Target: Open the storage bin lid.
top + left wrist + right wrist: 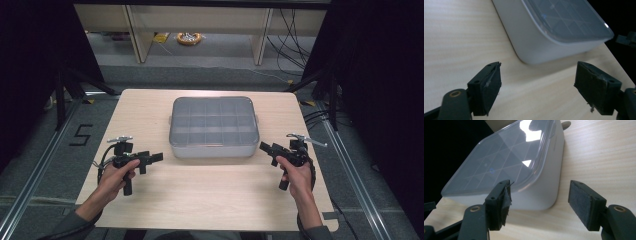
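Flanking a lidded compartment box (214,127) from both sides, the two hand-held grippers pointed inward at its near corners. The box, a pale grey tray with rounded corners under a clear lid (506,162) through which a grid of dividers showed, lay flat near the middle of the wooden table (200,200), its long side facing the person. Left of the box and a little nearer the person, the left gripper (156,157) stood apart from the wall, its jaws spread wide with nothing between them; in the left gripper view the near left corner of the box (534,50) lay ahead of the pads, not touched. Right of the box, the right gripper (264,147) came closer to the near right corner; its jaws were also parted and empty, somewhat narrower than the left pair, and in the right gripper view the lid's rim ran just beyond the left pad (505,202). The step in hand appeared to be the approach to the box, before any contact. A likely next move would call for each gripper to reach its own end of the box and close on the lid's overhanging rim or on the wall beneath it, both sides gripping evenly so that the box did not slide across the table.
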`<state>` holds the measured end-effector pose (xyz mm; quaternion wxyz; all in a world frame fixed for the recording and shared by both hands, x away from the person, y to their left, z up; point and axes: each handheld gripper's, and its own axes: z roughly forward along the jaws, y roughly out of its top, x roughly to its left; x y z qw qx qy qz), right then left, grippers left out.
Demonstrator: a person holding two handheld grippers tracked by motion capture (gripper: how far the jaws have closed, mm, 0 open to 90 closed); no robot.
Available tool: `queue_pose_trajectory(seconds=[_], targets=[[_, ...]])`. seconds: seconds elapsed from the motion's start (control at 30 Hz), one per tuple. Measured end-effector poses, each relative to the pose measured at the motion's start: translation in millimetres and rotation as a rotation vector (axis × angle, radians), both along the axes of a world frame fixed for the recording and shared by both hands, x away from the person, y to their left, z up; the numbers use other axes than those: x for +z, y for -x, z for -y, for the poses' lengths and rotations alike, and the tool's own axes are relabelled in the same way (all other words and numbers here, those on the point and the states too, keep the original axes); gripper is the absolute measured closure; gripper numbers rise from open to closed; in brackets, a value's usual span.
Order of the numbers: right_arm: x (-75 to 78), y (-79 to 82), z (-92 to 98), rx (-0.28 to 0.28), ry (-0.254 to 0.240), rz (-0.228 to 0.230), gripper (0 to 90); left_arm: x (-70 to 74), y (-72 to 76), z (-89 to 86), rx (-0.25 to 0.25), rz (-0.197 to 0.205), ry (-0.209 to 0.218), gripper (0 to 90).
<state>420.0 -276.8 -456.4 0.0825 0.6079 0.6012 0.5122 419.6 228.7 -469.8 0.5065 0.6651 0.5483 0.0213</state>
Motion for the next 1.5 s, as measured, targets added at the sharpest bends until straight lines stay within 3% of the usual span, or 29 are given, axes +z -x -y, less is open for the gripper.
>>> queue_pose_trajectory(seconds=[0.07, 0.13, 0.17, 0.27, 0.43, 0.53, 0.57, 0.6, 0.63, 0.67, 0.7, 0.8, 0.9, 0.97, 1.13, 1.2, 1.4, 1.5], targets=[[1.3, -4.0, 0.1, -0.004, -0.003, -0.008, 36.8, 1.5, -5.7, 0.5, 0.006, 0.003, 0.001, 22.5], [3.8, -17.5, -0.6, 0.001, -0.021, -0.009, 38.3, 4.2, -22.3, 1.1, 0.017, -0.005, 0.000, 24.4], [3.8, -17.5, -0.6, 0.001, -0.021, -0.009, 38.3, 4.2, -22.3, 1.1, 0.017, -0.005, 0.000, 24.9], [5.5, -34.4, -0.8, -0.013, -0.002, -0.008, 41.3, 6.7, -41.6, 2.5, 0.032, -0.022, 0.020, 27.6], [9.3, -54.2, -2.2, -0.035, -0.043, -0.035, 44.0, 10.3, -59.5, 7.6, 0.047, -0.032, 0.022, 30.0], [10.5, -64.9, -1.0, -0.023, -0.038, -0.011, 45.3, 10.8, -65.4, 11.1, 0.053, -0.036, 0.026, 32.3], [12.4, -66.3, -2.7, -0.032, -0.065, -0.049, 45.8, 11.7, -71.2, 13.4, 0.049, -0.040, 0.021, 32.5], [11.5, -70.9, -1.8, -0.023, -0.051, -0.020, 46.3, 11.7, -71.2, 13.4, 0.049, -0.040, 0.021, 32.8], [11.5, -70.9, -1.8, -0.023, -0.051, -0.020, 46.3, 12.3, -74.4, 14.7, 0.049, -0.041, 0.021, 32.8], [13.0, -76.8, -3.7, -0.035, -0.064, -0.047, 47.0, 13.2, -81.0, 17.9, 0.072, -0.038, 0.020, 33.9], [11.4, -81.0, -4.2, -0.037, -0.046, -0.035, 47.4, 13.4, -84.3, 19.2, 0.076, -0.034, 0.010, 34.9], [10.0, -89.8, -9.3, -0.043, -0.071, -0.071, 49.2, 12.6, -94.3, 22.0, 0.086, -0.044, 0.016, 36.4], [6.5, -98.0, -13.8, -0.037, -0.072, -0.074, 50.8, 12.1, -102.8, 26.2, 0.096, -0.048, 0.012, 37.5], [6.3, -102.4, -17.6, -0.051, -0.095, -0.084, 51.2, 12.0, -105.2, 27.9, 0.100, -0.048, 0.010, 38.0], [1.9, -111.1, -21.8, -0.064, -0.080, -0.092, 52.1, 13.0, -117.5, 36.8, 0.101, -0.047, 0.011, 39.5], [1.0, -113.1, -23.8, -0.068, -0.099, -0.117, 52.5, 13.0, -121.6, 39.0, 0.108, -0.051, 0.001, 41.5], [-1.0, -116.7, -27.4, -0.070, -0.107, -0.131, 53.0, 8.5, -131.4, 42.9, 0.134, -0.089, 0.019, 46.9], [-2.0, -116.0, -26.2, -0.064, -0.111, -0.134, 54.3, 5.7, -132.9, 45.9, 0.119, -0.101, 0.029, 52.2]])
